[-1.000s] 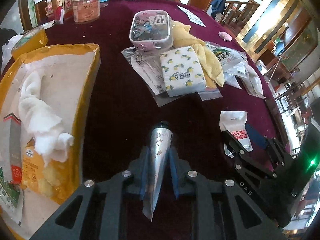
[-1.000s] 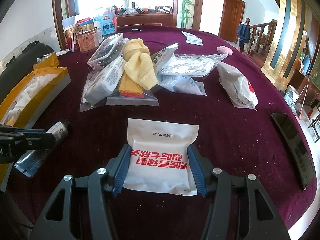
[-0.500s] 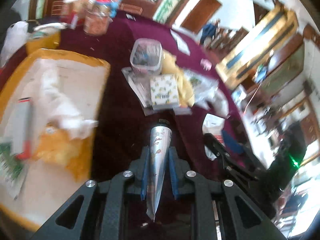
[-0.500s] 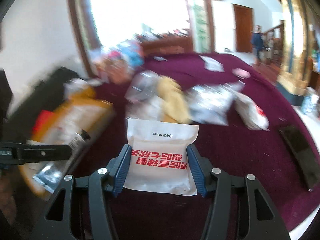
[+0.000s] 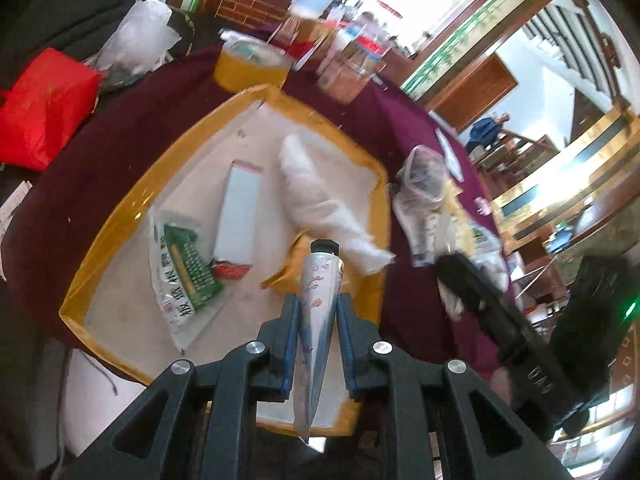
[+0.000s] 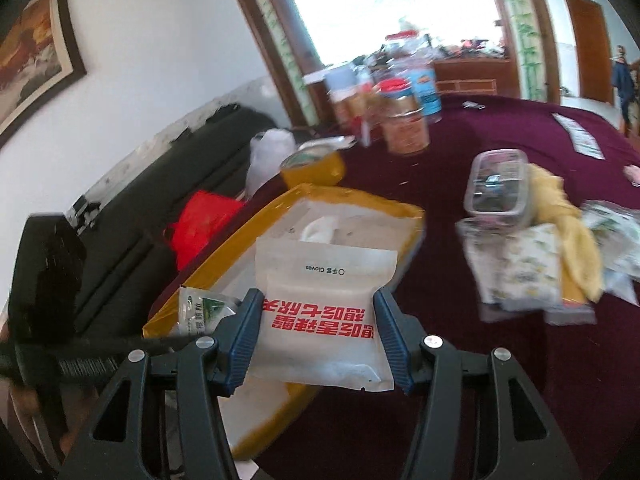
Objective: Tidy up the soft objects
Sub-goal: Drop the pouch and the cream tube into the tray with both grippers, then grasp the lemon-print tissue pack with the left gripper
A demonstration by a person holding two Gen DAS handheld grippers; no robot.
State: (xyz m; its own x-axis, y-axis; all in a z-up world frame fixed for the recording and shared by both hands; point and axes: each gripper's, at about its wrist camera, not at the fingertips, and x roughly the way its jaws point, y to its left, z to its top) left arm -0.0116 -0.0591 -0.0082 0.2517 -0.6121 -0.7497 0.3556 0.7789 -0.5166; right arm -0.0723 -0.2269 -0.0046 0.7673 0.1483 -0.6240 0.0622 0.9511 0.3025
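Yellow-rimmed tray point(image 5: 224, 120) sits on the maroon bench point(image 5: 404, 304) — both tools are up over it. Left tool point(image 5: 318, 312) is clamped on a silver tube point(image 5: 320, 280), cap pointing forward above the tray's near edge. Right tool point(image 6: 318, 328) grips a white glove pouch point(image 6: 324, 300) with red print, held over the tray's corner. White cloth point(image 5: 320, 192) already lies inside.

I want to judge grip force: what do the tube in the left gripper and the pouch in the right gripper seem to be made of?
Tube: apparently thin metal or foil laminate, shiny silver with a floral print, flat crimped tail, black cap. Glove pouch: seemingly soft matte white plastic film with red print, bowing between the right gripper's pads.
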